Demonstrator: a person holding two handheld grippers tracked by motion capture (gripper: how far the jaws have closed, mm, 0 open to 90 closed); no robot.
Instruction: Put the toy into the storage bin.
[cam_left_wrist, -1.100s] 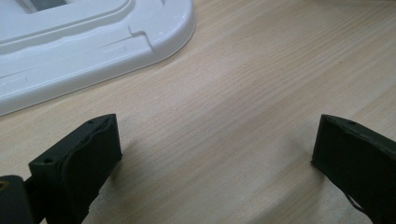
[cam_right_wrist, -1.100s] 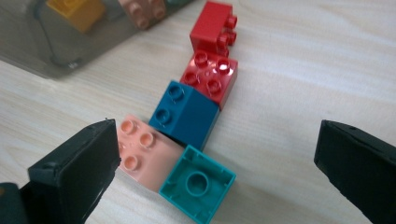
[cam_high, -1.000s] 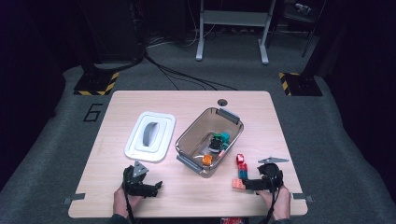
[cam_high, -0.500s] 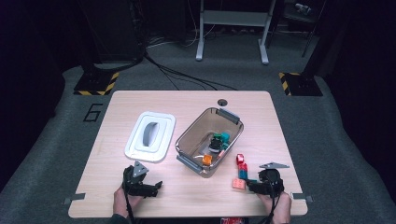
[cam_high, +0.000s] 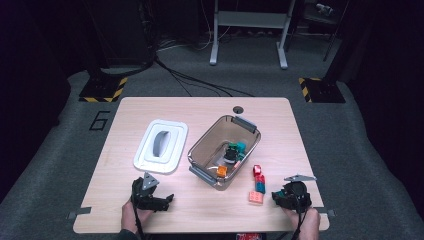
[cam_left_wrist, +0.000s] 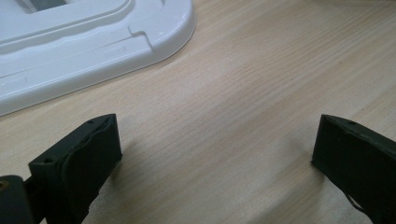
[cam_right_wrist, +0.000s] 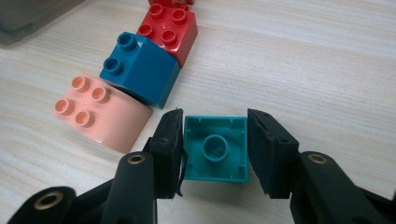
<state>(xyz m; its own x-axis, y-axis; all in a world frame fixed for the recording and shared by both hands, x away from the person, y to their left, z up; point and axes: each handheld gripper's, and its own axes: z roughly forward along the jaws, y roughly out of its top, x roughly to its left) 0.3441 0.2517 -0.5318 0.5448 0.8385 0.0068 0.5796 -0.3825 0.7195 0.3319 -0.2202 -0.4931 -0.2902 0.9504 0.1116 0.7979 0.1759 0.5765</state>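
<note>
Jaws of the left gripper (cam_high: 159, 201) are standing wide apart over bare table (cam_high: 210, 210), just below the white lid (cam_high: 161, 146). Right gripper (cam_right_wrist: 215, 148) is clamping a teal brick (cam_right_wrist: 215, 149), hollow side facing up; rotating it before adding it beside the pink brick (cam_right_wrist: 100, 112) seems wise.

Four loose bricks (cam_right_wrist: 157, 37), one bin (cam_high: 202, 150), one lid (cam_high: 172, 159)
</note>
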